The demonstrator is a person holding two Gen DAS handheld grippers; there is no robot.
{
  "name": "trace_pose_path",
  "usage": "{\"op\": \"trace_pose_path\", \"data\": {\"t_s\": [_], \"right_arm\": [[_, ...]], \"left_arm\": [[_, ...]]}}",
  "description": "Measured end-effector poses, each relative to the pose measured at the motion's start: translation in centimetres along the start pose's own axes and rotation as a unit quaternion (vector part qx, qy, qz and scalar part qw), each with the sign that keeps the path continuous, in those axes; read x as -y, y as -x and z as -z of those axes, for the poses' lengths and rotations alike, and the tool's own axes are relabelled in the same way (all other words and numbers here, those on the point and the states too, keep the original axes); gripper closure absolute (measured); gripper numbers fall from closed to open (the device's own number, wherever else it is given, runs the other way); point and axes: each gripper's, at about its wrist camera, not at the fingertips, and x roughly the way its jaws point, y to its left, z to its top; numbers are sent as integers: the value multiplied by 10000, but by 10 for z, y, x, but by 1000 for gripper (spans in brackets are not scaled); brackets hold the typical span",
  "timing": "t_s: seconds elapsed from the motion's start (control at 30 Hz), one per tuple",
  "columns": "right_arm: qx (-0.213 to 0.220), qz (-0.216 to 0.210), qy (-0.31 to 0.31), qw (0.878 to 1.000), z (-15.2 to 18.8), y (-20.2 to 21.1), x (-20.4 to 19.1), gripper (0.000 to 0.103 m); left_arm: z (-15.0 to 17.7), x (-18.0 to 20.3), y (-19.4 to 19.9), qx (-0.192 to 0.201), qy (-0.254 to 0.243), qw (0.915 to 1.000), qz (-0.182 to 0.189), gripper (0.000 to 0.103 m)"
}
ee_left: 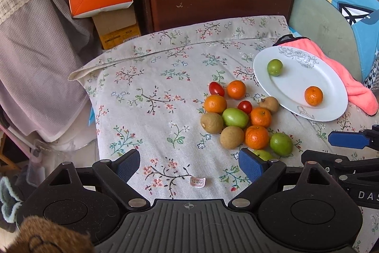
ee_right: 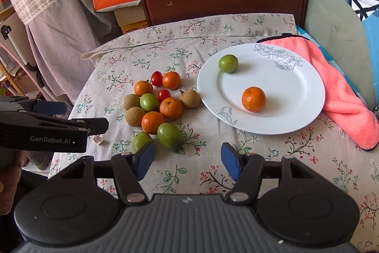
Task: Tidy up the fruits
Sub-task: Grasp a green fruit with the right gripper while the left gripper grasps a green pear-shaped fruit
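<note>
You held both grippers low over the floral tablecloth (ee_right: 272, 158), each pitched downward toward the fruit. Your left gripper (ee_left: 189, 166) had its jaws spread wide with nothing between them but bare cloth and a small paper label (ee_left: 198, 182); its right pad sat just in front of a green fruit at the near edge of the pile. Your right gripper (ee_right: 187, 161) stood partly open and empty, its left pad just beside the nearest green fruit (ee_right: 141, 142), with no pad pressing on anything.

The fruit pile (ee_right: 156, 108) lay on the cloth just left of the white plate (ee_right: 296, 115): mandarins, green jujubes, brown longans and two cherry tomatoes, bunched and touching. On the plate were one green jujube (ee_right: 228, 63) near the far rim and one mandarin (ee_right: 253, 99) nearer the middle, well apart. A pink towel (ee_right: 341, 96) lay beside the plate's right edge.

From the right wrist view, your left gripper showed side-on at the left, beside the pile.
</note>
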Motion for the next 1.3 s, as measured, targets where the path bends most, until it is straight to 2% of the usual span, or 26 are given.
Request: {"op": "trace_pose_path", "data": {"t_s": [0.17, 0.3, 0.53, 0.67, 0.8, 1.07, 1.3], "right_arm": [[5, -158, -27, 9999, -3, -12, -4, 58], [-65, -207, -56, 9997, -6, -24, -5, 61], [-183, -190, -178, 9995, -8, -44, -5, 61], [-167, -231, -165, 9995, -8, -50, -6, 72], [-175, -273, -181, 9993, -8, -48, -5, 73], [-34, -241, -402, 9989, -13, -29, 10, 73], [63, -121, -604, 9981, -15, -18, 22, 73]], "left_arm": [[0, -5, -1, -29, 53, 10000, -15, 11], [4, 1, -3, -73, -129, 9999, 49, 12], [9, 1, -6, -136, -155, 9997, 138, 12], [11, 3, -6, -112, -203, 9995, 234, 12], [13, 8, -3, -67, -238, 9985, 494, 12], [18, 35, -5, 21, -643, 9931, 985, 14], [23, 52, -16, 112, -821, 9912, 1030, 17]]}}
